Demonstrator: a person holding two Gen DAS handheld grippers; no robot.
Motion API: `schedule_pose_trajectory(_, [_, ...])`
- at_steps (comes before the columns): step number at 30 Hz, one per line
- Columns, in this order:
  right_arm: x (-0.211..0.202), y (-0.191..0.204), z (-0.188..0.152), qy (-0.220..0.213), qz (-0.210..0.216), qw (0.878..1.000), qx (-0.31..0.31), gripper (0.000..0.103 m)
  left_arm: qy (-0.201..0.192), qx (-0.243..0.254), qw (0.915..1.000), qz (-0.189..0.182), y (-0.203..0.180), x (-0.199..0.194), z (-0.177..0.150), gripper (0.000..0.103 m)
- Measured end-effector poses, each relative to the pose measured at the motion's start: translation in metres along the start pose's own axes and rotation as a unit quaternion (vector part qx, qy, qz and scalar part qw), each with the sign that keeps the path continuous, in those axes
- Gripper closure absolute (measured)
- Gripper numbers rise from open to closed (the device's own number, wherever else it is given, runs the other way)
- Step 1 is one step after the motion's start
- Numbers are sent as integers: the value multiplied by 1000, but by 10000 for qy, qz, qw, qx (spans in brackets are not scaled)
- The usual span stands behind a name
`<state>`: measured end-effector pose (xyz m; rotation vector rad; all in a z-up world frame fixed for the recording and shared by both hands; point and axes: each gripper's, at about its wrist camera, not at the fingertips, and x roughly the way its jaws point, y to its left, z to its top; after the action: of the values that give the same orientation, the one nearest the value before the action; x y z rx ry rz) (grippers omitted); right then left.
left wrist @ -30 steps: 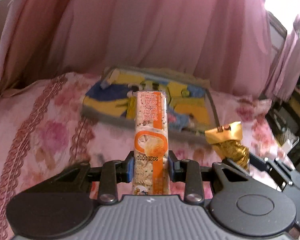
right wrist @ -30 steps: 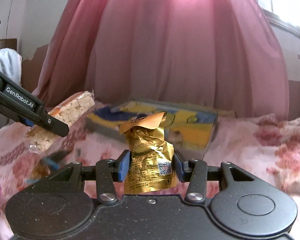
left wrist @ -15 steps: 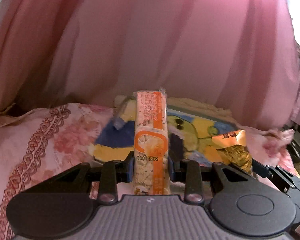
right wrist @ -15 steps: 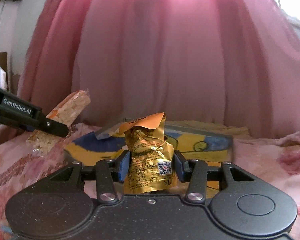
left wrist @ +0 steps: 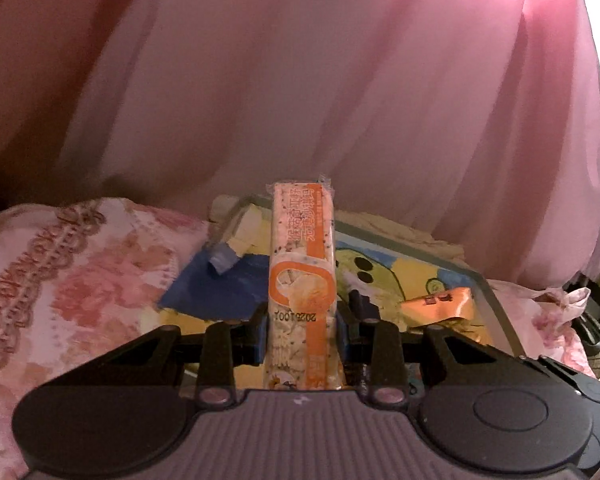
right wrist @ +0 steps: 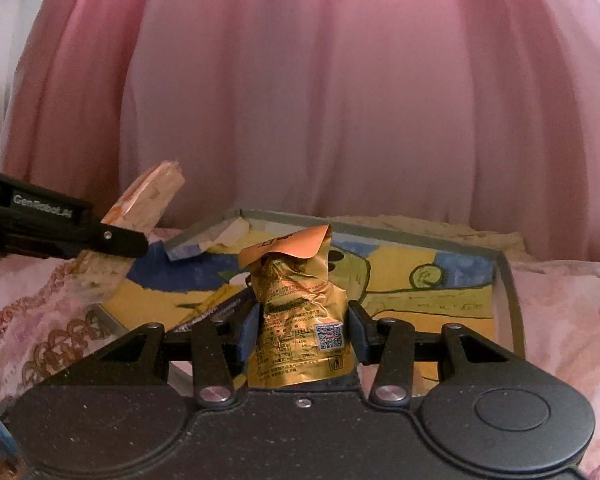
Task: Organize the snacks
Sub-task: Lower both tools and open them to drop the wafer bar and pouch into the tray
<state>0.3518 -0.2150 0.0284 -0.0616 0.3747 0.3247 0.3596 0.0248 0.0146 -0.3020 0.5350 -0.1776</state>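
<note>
1. Left wrist view: my left gripper (left wrist: pixel 301 330) is closed on a long orange-and-white snack bar (left wrist: pixel 301 276). The blue pads press its two sides, and the bar stands up along the fingers, toward 12 o'clock.
2. Behind the bar lies a shallow grey tray (left wrist: pixel 485 292) with a yellow and blue cartoon drawing inside. It rests on a pink floral bedcover (left wrist: pixel 72 280), which fills the view from 9 o'clock to 7 o'clock.
3. At 3 o'clock from the bar I see the top of a gold snack packet (left wrist: pixel 440 306), over the tray. A pink curtain (left wrist: pixel 300 100) hangs behind everything.
4. Right wrist view: my right gripper (right wrist: pixel 302 330) is clamped on the gold snack packet (right wrist: pixel 300 320). The packet is crumpled, its orange flap at 12 o'clock and a small QR code low on its right side.
5. The grey tray (right wrist: pixel 510 292) is directly behind the packet, and the packet is over its near part.
6. At 9 o'clock the left gripper (right wrist: pixel 80 236) comes in from the edge with the snack bar (right wrist: pixel 140 232), tilted over the tray's left corner. I cannot tell if the bar touches the tray.
</note>
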Motion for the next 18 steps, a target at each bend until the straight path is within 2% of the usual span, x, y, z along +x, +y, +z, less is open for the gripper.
schedule_pose_trajectory(9, [12,5,-5,240,-25,9997,-45,54,14,-6,9999,-172,0,19,-12,68])
schedule_pose_trajectory(18, [18,6,-8,246,-29,9996,-106,51,1,115,9998,-133,-3,21,-16,66])
